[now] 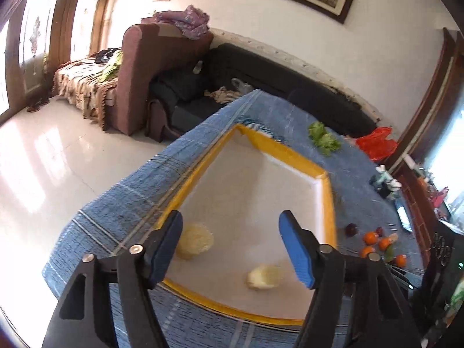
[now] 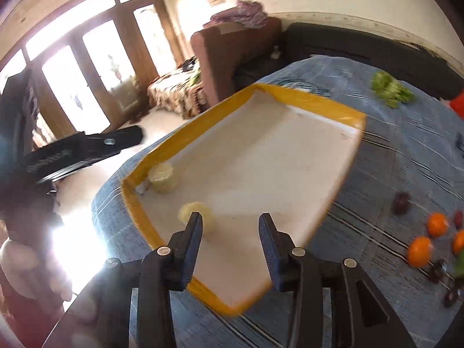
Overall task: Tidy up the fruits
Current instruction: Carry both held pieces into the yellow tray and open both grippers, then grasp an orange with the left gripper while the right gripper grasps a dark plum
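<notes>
Left gripper: jaws wide apart, holding nothing, over tray interior. Right gripper: jaws parted, holding nothing, above tray's near edge. Two pale yellow fruits inside, near left rim; remaining floor bare. Oranges and dark fruits on blue cloth beyond right rim. Greens farther back.
</notes>
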The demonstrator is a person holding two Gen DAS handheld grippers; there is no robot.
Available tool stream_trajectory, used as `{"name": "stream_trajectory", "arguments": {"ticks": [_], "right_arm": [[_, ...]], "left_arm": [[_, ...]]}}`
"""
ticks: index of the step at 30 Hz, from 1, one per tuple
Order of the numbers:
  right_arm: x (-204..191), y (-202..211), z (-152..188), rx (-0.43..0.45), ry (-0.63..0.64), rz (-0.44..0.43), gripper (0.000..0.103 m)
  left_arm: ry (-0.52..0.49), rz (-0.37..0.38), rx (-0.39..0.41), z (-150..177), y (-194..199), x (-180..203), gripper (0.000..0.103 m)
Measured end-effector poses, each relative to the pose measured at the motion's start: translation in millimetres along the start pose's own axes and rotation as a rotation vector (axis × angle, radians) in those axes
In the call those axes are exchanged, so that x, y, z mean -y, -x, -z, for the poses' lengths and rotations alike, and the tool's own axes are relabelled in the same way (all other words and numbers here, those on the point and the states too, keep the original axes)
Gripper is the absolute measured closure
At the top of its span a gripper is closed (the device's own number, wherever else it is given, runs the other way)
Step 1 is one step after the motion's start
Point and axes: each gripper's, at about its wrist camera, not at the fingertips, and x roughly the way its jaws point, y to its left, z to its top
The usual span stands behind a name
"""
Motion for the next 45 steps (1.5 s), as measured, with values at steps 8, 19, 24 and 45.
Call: {"name": "stream_trajectory", "arguments": {"ticks": [8,19,24,45], "right_arm": [[145.5,100.6,42.5,0.105,-0.278,0.294,0.059],[209.7,96.2,79.5,0.072,-0.407,0.323,0.059],[221.0,76.2,87.5,0.054,-0.404,0.313,0.059],[222.0,73.1,91.5,0.068,-0.394,0.285,0.071]], "left_arm": [[-0.140,0.161,-0.060,19.9,-0.7,89.8,0.032],[-0.297,0.235,-0.263,70.1,-58.2,189.0,0.032],[-0.333,0.215,-0.316,82.3,-87.0,211.1,0.032],[-0.584,0.194,-0.316,110.3,-162.5,285.3,0.070]]}}
